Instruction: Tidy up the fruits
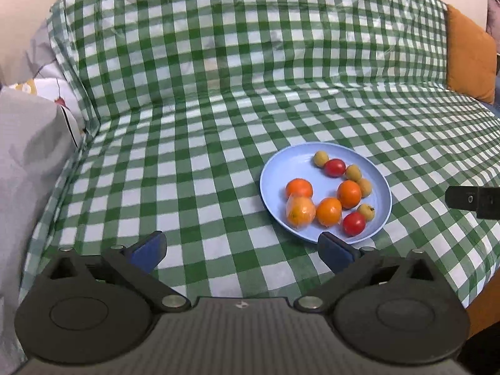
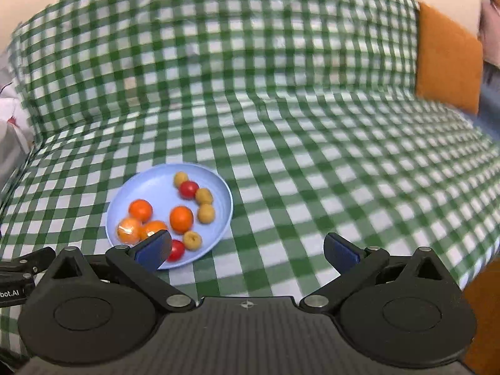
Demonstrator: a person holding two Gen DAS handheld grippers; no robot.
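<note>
A light blue plate (image 1: 275, 168) lies on a green and white checked cloth (image 1: 193, 162) that covers a sofa seat and its backrest. On the plate there are four orange fruits, two red tomatoes and four small yellow-brown fruits. One orange fruit (image 1: 300, 211), at the near left of the plate, is wrapped in clear film and touches two other oranges. A red tomato (image 1: 353, 223) sits close to the near rim, and the second red tomato (image 1: 334, 167) lies between two yellow-brown fruits at the far side.

The left tool (image 1: 242, 248) has its fingers spread wide and holds nothing; the plate is just ahead of its right finger. The right tool (image 2: 248, 251) is also spread wide and holds nothing, and the plate is ahead of its left finger (image 2: 154, 248), which hides a part of the near rim. An orange cushion (image 1: 468, 59) stands at the right end of the sofa.
</note>
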